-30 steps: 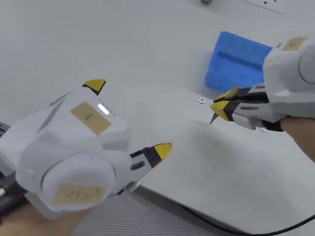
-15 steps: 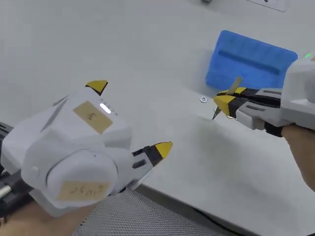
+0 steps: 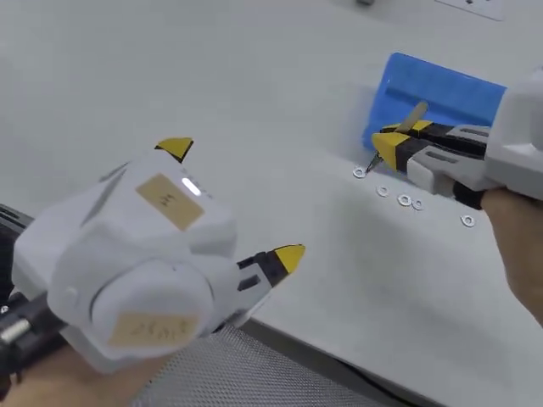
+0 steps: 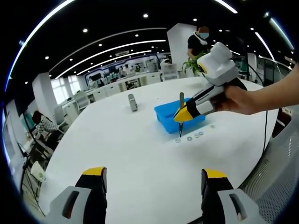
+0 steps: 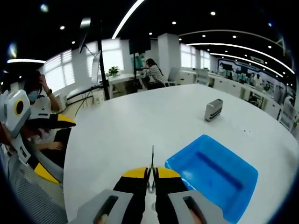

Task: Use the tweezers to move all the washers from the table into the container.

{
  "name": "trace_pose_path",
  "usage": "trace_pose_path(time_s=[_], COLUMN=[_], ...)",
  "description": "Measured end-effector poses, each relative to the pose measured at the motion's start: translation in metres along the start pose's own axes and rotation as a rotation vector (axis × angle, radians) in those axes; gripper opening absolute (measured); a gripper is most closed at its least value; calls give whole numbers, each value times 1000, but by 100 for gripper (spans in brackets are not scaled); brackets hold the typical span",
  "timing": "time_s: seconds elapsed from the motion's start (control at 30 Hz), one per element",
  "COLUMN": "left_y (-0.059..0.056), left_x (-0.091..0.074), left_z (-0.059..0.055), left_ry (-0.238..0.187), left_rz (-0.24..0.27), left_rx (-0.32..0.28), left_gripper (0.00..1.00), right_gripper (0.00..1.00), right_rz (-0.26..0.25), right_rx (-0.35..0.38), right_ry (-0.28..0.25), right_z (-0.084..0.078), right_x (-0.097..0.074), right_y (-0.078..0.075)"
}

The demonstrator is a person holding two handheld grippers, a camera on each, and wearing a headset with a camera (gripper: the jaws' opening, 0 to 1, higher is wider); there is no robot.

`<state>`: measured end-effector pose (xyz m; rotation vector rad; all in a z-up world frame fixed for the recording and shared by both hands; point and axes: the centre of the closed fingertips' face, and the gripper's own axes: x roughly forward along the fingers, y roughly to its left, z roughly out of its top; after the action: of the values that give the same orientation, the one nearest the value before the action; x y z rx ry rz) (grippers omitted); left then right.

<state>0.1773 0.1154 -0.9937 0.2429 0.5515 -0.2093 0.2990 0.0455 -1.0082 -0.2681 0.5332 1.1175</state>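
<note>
Several small metal washers [image 3: 405,200] lie in a loose row on the white table in front of the blue container [image 3: 441,93]; the leftmost washer [image 3: 359,173] is nearest the tweezers. My right gripper [image 3: 389,146] is shut on the tweezers [image 3: 373,161], whose tip points down just beside that washer. In the right gripper view the tweezers [image 5: 152,163] stick out between the closed jaws, with the blue container [image 5: 215,179] to the right. My left gripper [image 3: 232,202] hovers open and empty at the near left. From it I see the right gripper [image 4: 181,116], the washers [image 4: 189,138] and the container [image 4: 164,116].
The table's near edge [image 3: 356,360] runs below the left gripper, with grey mesh beneath it. A small grey device [image 5: 214,109] stands farther back on the table. A black cable [image 4: 266,126] trails from the right gripper. People sit at desks in the background.
The right gripper has carried the tweezers away from me toward the container's front, so the tip now sits by the leftmost washer. More washers show below it. The left gripper stays open.
</note>
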Motion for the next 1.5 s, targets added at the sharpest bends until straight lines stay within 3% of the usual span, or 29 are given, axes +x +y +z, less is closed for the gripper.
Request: trace_pose_path(time_s=[0.7,1.5], left_y=[0,1], left_x=[1,1], left_z=[-2,-2], left_ry=[12,10], left_rz=[0,3], left_rx=[6,6], left_gripper=[84,84], right_gripper=[2,2], right_rz=[-24,-15], right_rx=[-6,-13], right_ry=[5,27], right_z=[-11,-10], right_x=[11,11], right_y=[-13,-8])
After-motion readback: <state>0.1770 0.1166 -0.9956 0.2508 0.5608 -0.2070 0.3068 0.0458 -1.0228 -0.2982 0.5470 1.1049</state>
